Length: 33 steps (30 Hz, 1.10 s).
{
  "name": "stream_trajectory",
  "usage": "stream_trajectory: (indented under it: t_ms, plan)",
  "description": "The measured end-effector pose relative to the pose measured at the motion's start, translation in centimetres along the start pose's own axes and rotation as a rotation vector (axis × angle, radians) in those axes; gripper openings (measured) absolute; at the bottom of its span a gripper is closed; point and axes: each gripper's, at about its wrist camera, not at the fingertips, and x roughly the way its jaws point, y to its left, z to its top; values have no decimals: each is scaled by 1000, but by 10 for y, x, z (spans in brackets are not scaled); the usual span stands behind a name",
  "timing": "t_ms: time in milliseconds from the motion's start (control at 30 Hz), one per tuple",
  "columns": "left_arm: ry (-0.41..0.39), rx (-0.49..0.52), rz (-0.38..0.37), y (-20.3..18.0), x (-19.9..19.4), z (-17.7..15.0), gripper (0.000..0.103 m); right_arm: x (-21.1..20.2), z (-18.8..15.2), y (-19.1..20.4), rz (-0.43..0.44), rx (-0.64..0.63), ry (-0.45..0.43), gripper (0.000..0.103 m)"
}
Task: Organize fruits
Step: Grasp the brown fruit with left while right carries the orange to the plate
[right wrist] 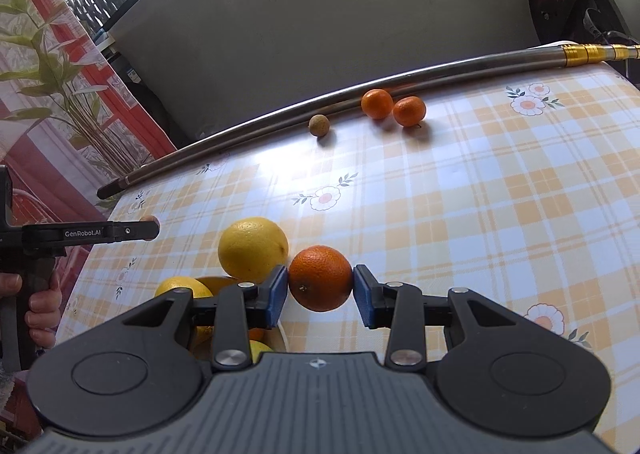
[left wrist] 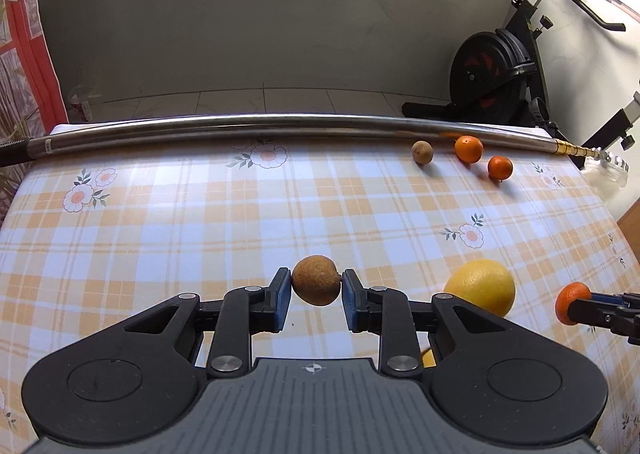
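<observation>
My left gripper (left wrist: 316, 286) is shut on a brown rough-skinned fruit (left wrist: 316, 280), held just above the checked tablecloth (left wrist: 200, 222). My right gripper (right wrist: 320, 288) is shut on an orange (right wrist: 320, 278), also seen at the right edge of the left wrist view as the orange (left wrist: 570, 300). A large yellow citrus (right wrist: 252, 248) lies beside it, the same yellow citrus (left wrist: 482, 286) showing right of my left gripper. Far back near a metal pole lie a second brown fruit (left wrist: 422, 152) and two tangerines (left wrist: 469, 148), (left wrist: 500, 167).
A long steel pole (left wrist: 260, 126) lies along the table's far edge. Below my right gripper, more yellow fruit (right wrist: 182, 288) sit in what looks like a bowl, mostly hidden. A hand (right wrist: 42, 306) holds the left gripper's handle. An exercise bike (left wrist: 496, 70) stands beyond the table.
</observation>
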Motion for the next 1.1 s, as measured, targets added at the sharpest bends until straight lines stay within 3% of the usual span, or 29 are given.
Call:
stream_trajectory:
  t_ms: [500,1100]
  plan:
    - [-85,-99,-44,-9,-79,-60,29,-25,-26,38,24,-101,19,39]
    - [-35,-60,-65,-27,-74,-89,29,-35,-51,62,24,-142,70,39]
